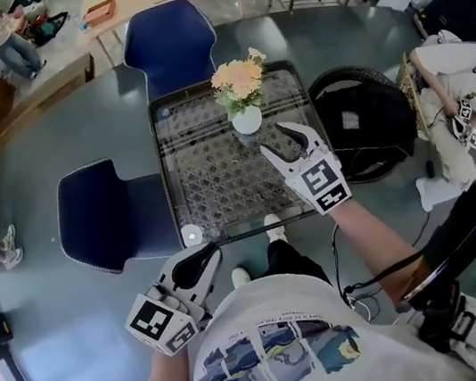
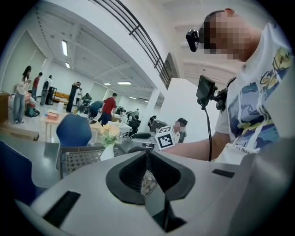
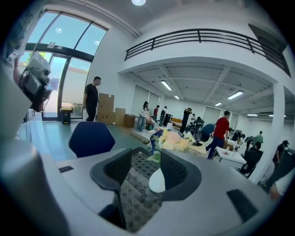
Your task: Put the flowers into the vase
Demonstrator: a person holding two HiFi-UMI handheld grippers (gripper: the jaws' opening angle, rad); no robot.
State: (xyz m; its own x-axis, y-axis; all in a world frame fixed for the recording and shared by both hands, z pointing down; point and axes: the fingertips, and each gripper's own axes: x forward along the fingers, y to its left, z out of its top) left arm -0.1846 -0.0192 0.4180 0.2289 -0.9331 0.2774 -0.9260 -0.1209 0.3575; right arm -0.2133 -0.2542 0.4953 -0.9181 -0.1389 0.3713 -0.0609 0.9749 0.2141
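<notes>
Peach and cream flowers point(image 1: 240, 81) stand in a small white vase point(image 1: 247, 120) at the far middle of a mesh-topped table point(image 1: 218, 179). My right gripper point(image 1: 272, 137) hovers over the table just near and right of the vase, open, with nothing between its fingers. In the right gripper view the vase point(image 3: 156, 180) and flowers point(image 3: 175, 140) show beyond the gap of the right gripper point(image 3: 146, 156). My left gripper point(image 1: 211, 253) is held low by the person's body, off the table's near edge, its jaws together and empty. From the left gripper point(image 2: 147, 154) I see the flowers point(image 2: 109, 132) far off.
One blue chair point(image 1: 168, 43) stands behind the table, another point(image 1: 102, 212) at its left. A black round seat point(image 1: 366, 118) sits at the right. A small white disc point(image 1: 191, 234) lies on the table's near left corner. People stand about the hall.
</notes>
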